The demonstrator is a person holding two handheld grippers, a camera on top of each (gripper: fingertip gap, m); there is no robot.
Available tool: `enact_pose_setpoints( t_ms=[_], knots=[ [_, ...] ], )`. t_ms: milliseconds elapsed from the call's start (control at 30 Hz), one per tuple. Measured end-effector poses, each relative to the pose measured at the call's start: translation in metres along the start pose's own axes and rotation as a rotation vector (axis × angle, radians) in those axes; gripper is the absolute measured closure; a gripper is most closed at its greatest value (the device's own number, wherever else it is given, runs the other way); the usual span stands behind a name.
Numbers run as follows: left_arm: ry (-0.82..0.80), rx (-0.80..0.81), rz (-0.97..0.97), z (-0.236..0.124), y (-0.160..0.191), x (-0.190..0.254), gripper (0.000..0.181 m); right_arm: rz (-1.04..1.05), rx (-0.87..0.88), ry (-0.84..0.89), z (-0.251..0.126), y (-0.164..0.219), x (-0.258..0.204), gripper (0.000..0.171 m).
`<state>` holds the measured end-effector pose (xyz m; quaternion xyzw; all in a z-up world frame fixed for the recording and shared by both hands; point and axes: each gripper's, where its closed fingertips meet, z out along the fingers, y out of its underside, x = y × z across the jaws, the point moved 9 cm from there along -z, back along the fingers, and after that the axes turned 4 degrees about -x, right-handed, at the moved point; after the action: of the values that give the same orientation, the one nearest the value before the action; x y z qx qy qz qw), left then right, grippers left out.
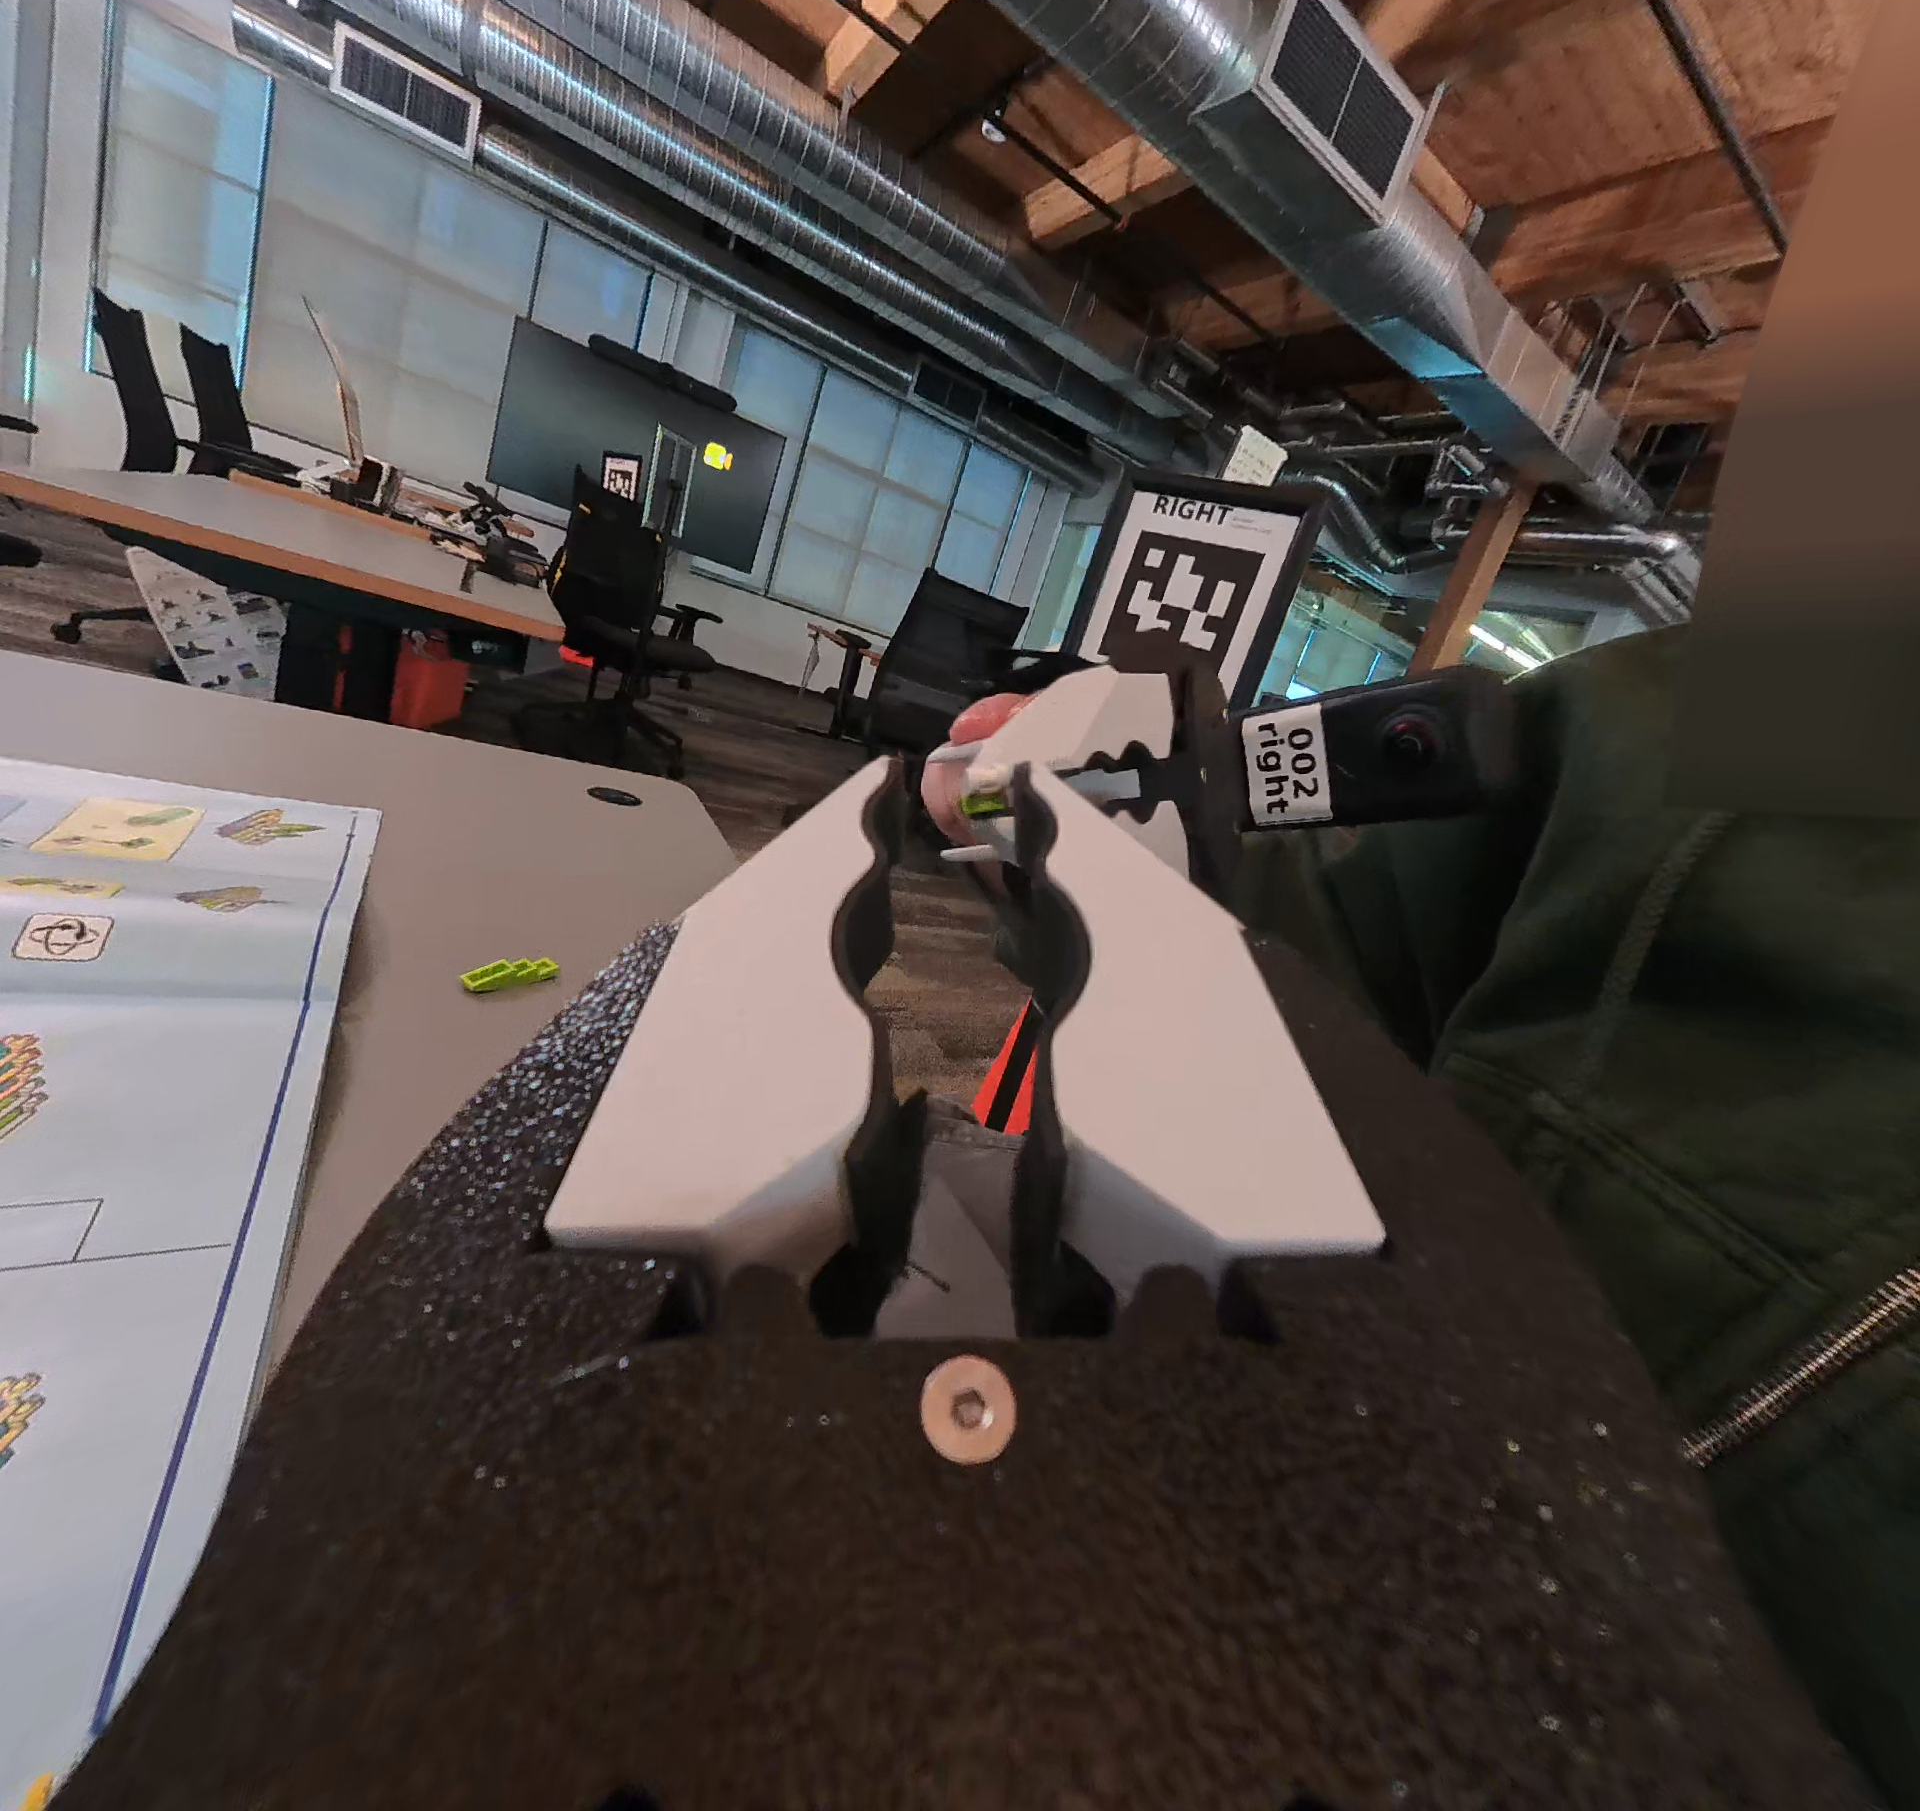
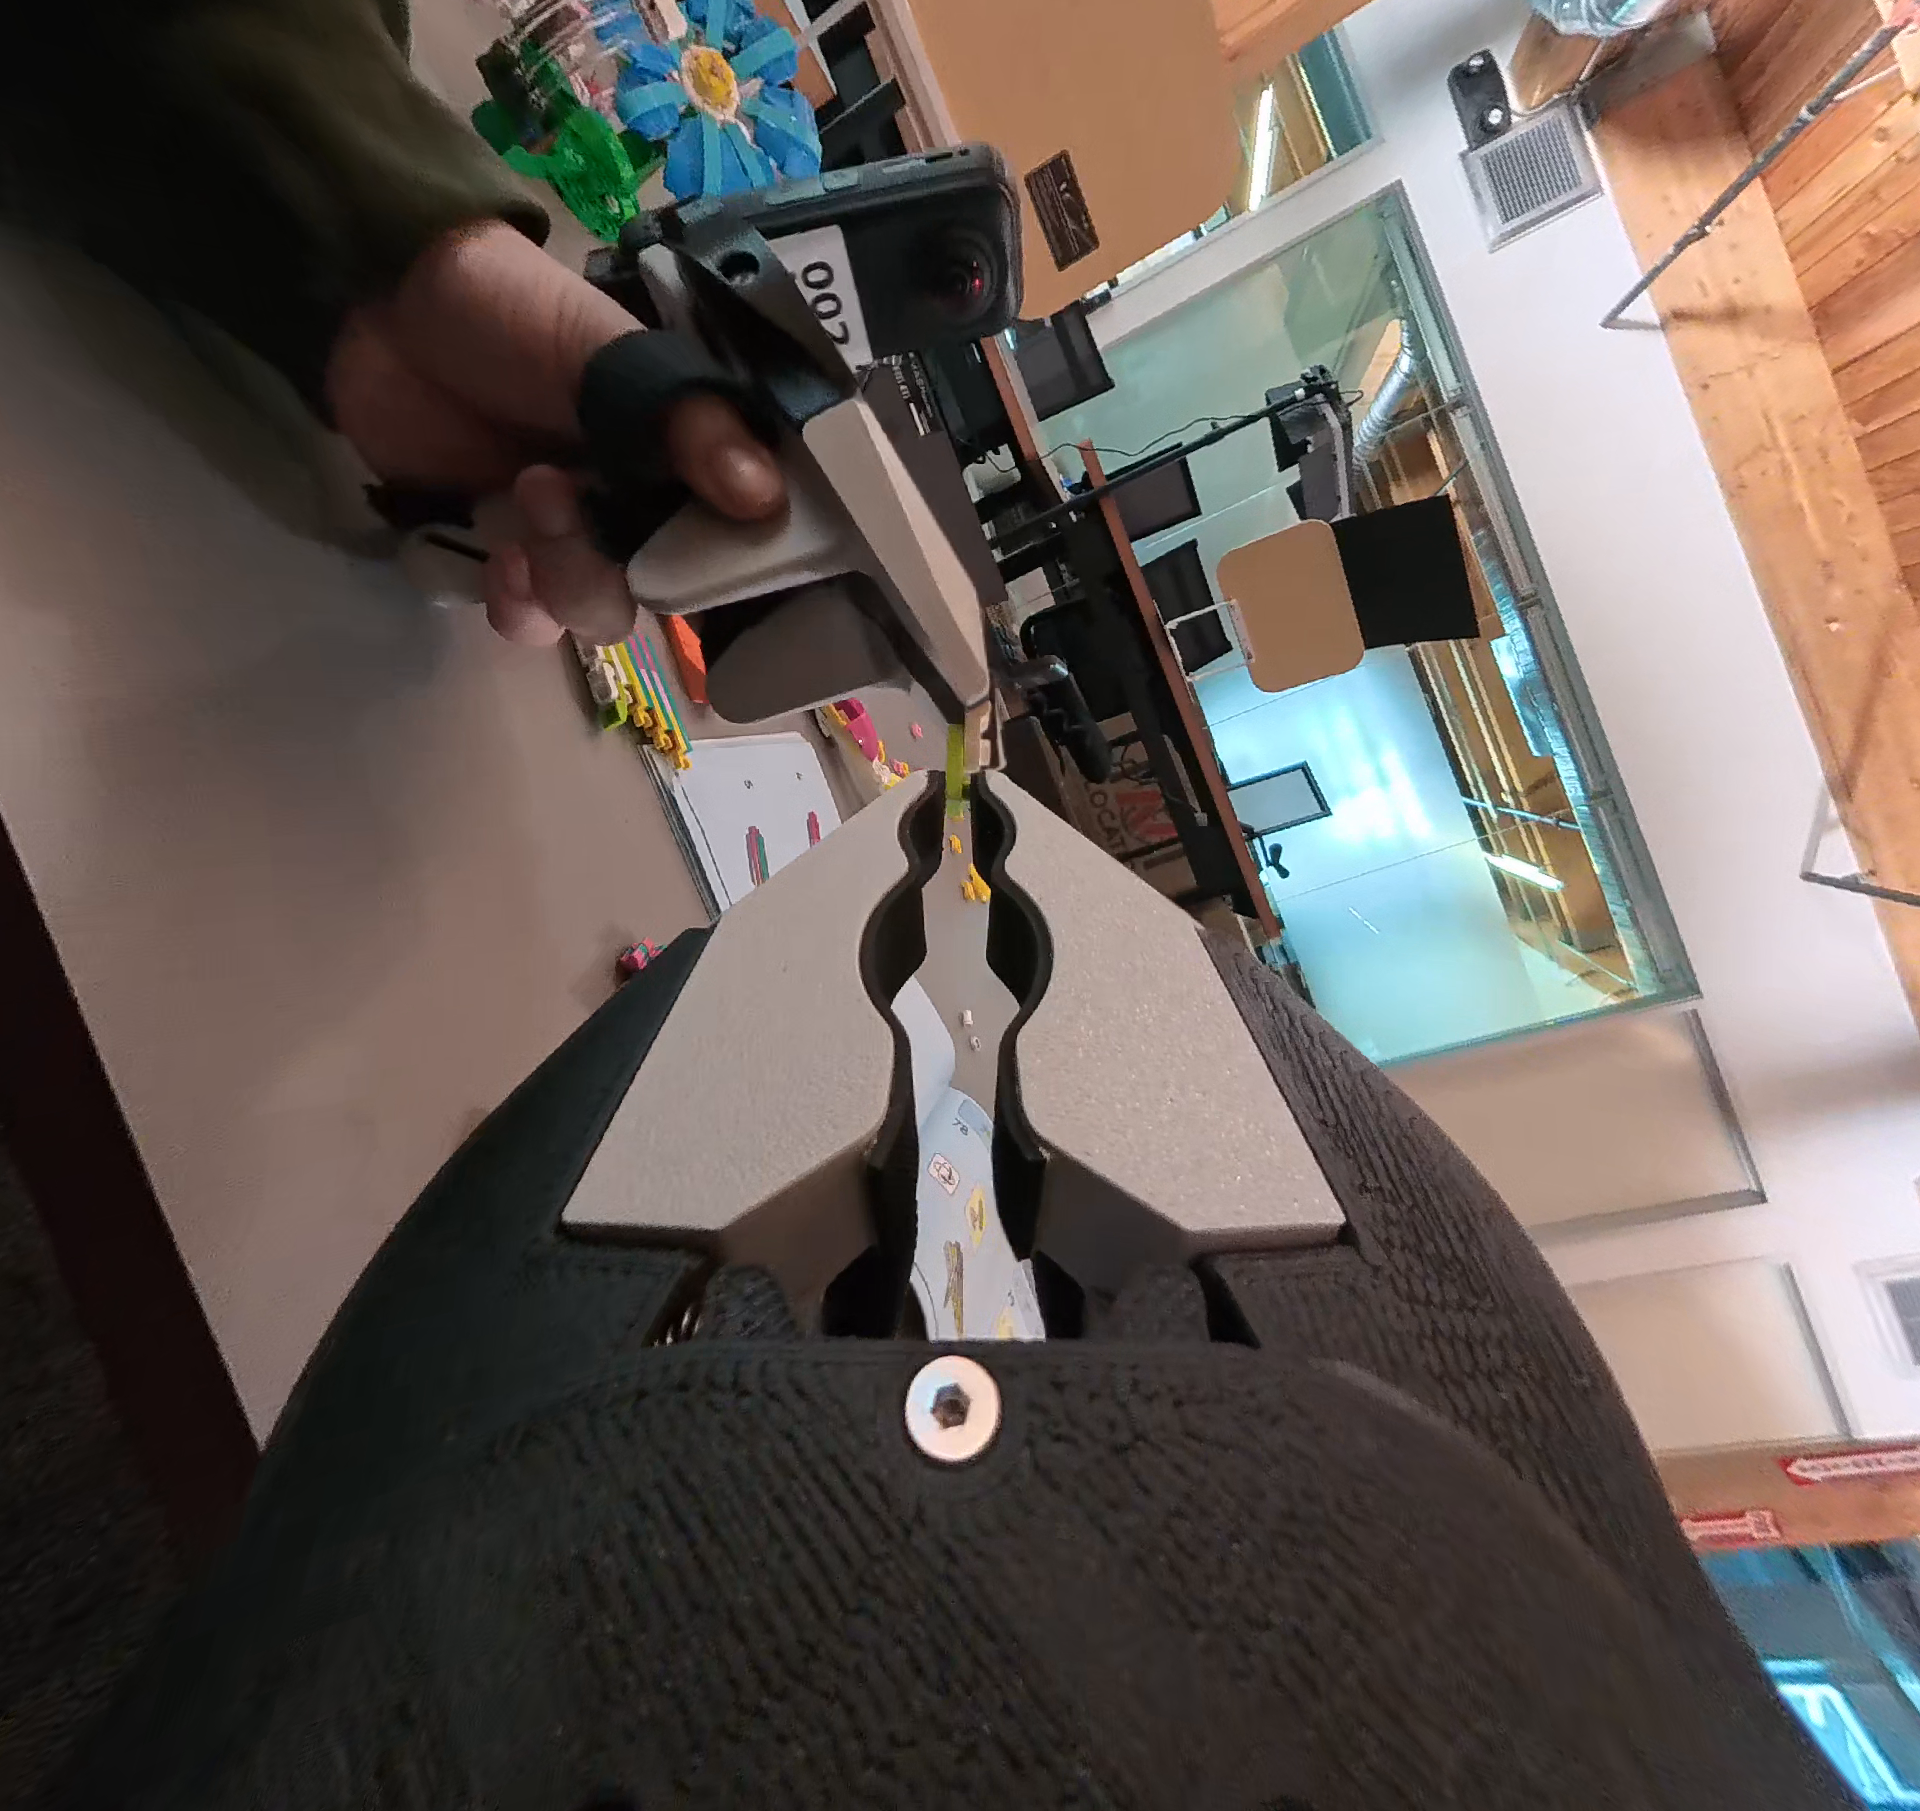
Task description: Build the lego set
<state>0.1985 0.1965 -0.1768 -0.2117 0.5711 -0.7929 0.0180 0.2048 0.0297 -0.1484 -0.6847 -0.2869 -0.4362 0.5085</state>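
Two grippers pinch one tiny lime piece [image 1: 980, 803]: left [image 1: 951, 793], right [image 2: 961, 800] at 12 o'clock. Light, stiff, slippery; grip its flat sides.

Silver spiral ducts [image 1: 727, 130] run under a timber-beamed ceiling [image 1: 1558, 99] in an open office, where black swivel chairs [image 1: 623, 608] stand at a long grey table [image 1: 312, 556] before frosted glass partitions [image 1: 395, 286] and a dark wall screen [image 1: 582, 431].

Grey table [image 1: 540, 857], booklet [image 1: 156, 1034], green piece [image 1: 508, 974]
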Motion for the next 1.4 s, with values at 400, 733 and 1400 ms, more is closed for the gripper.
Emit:
enact_pose_setpoints(
  t_ms=[400, 733, 1400],
  knots=[
    [0.069, -0.046, -0.039, 0.0038, 0.0044, 0.0019, 0.175, -0.025, 0.018, -0.014, -0.0017, -0.0012, -0.0017, 0.168],
    [0.135, -0.078, -0.098, 0.0033, 0.0053, 0.0016, 0.175, -0.001, 0.068, -0.051, -0.0048, -0.0016, -0.0018, 0.168],
    [0.146, -0.075, -0.133, 0.0026, 0.0067, -0.0006, 0.175, 0.000, 0.071, -0.063, -0.0059, 0.0022, -0.0011, 0.168]
  ],
)
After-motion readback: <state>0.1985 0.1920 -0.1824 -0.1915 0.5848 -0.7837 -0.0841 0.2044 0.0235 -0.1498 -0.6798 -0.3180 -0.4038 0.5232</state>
